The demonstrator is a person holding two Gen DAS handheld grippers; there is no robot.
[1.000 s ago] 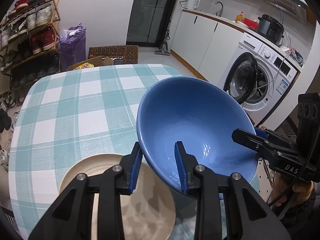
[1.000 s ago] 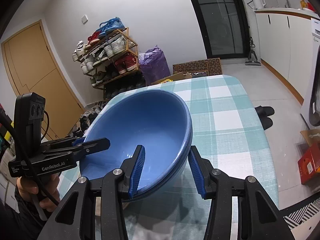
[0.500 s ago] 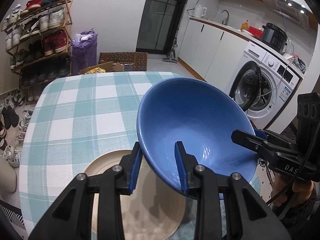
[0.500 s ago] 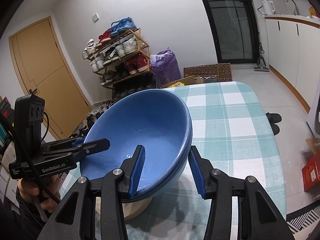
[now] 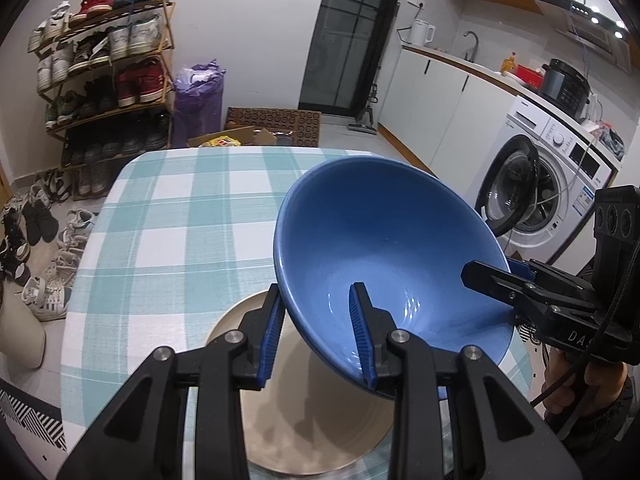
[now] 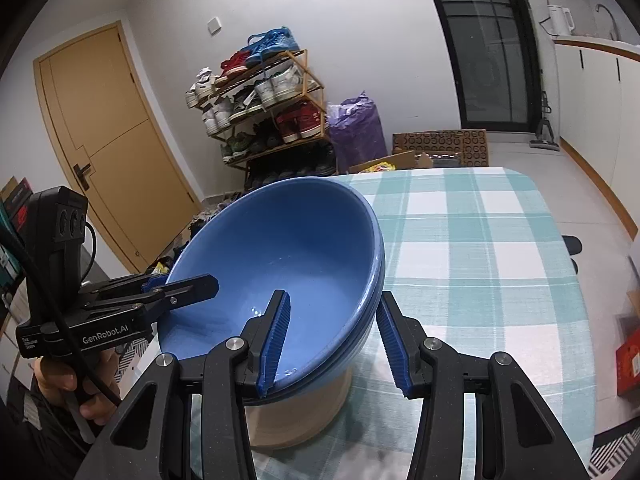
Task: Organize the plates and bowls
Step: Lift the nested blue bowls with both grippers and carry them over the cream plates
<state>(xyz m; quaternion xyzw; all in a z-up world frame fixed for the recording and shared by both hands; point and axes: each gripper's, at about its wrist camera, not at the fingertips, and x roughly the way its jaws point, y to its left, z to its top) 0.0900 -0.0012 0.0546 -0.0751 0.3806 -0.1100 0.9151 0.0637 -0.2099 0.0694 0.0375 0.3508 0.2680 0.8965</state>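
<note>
Both grippers, left (image 5: pixel 318 332) and right (image 6: pixel 334 340), pinch blue bowl (image 5: pixel 384 256) rim, tilted over cream plate (image 5: pixel 320 432), lower centre.

Blue bowl (image 5: pixel 384 248), teal-and-white checked tablecloth (image 5: pixel 180 216)

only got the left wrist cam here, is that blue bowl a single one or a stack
Observer: The right wrist view shows the blue bowl with more than one rim line along its edge, so it looks like nested bowls.
Operator: ok and the cream dish under it looks flat to me
Observer: From the right wrist view the cream dish shows a tall side wall, so it is deeper than a flat plate.
</note>
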